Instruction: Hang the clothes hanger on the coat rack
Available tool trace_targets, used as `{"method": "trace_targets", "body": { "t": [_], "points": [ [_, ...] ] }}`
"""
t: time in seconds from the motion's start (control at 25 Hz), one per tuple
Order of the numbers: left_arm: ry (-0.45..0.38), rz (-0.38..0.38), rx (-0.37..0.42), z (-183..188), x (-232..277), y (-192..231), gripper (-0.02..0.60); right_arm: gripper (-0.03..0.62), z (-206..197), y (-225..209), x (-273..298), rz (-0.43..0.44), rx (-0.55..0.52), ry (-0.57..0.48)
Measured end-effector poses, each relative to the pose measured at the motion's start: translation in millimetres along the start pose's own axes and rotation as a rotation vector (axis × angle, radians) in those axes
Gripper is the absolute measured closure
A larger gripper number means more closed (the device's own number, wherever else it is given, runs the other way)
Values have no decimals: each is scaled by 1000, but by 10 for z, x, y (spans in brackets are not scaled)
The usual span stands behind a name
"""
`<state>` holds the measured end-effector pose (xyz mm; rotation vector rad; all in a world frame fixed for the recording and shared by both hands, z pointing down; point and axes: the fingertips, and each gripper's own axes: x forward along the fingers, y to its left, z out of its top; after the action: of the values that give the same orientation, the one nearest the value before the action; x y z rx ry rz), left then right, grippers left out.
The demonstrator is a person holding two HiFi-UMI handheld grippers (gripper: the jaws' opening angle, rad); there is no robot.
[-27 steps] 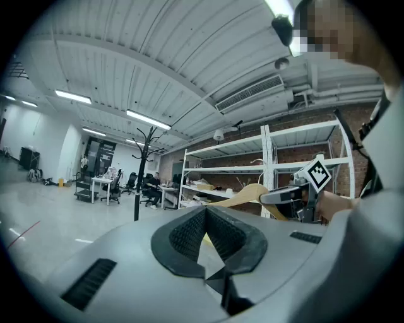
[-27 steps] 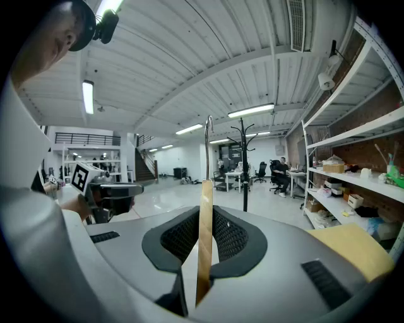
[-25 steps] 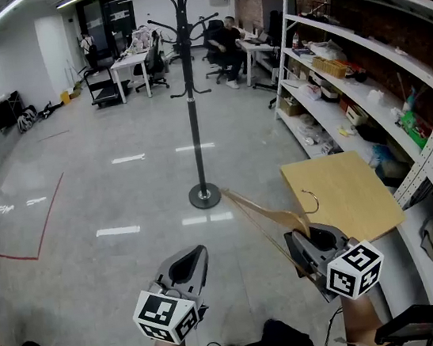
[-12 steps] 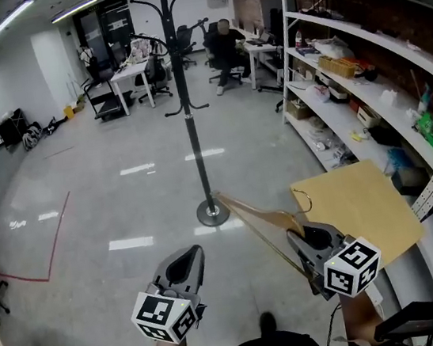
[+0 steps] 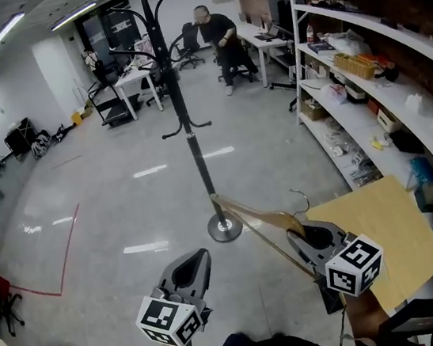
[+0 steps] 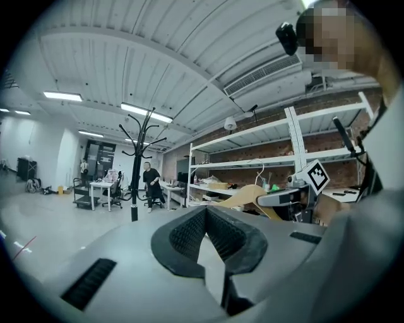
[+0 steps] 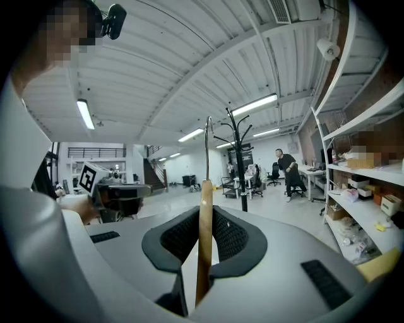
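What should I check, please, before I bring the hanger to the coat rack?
1. Grip: right tongs are shut on the wooden hanger. Ok.
2. Left tongs: shut, nothing in them. Ok.
3. Metal hook: sticks out free beside the right tongs. Ok.
4. Coat rack: upright, the arms that show are bare. Ok.
5. Hook close to an arm: the rack stands apart, ahead. Not ok.
6. Hook opening turned toward the rack: cannot tell.

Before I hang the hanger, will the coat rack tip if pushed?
It may: the coat rack is a tall thin pole on a small round base. The hanger looks like stiff, light wood, so hooking it on gently should hardly disturb it.
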<state>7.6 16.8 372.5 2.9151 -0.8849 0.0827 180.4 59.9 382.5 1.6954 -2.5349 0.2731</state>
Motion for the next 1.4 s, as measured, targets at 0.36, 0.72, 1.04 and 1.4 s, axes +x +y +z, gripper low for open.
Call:
{"method": "trace_targets", "body": {
  "t": [0.36,0.72,1.04,1.4],
  "points": [
    [-52,-22,-26,155,907,1108,586,537,300,-543,1241,-3,-47,7],
    [-101,-53,-39,433,1464,2169,586,537,903,-693,2528,54,-51,-36],
    [-106,-4,30,724,2319,2710,586,537,1373,-1357,3445,242,-118,-40],
    [-159,141,83,1170,3052,3179,586,537,1914,-1652,4321,602,-267,-5]
  ]
}}
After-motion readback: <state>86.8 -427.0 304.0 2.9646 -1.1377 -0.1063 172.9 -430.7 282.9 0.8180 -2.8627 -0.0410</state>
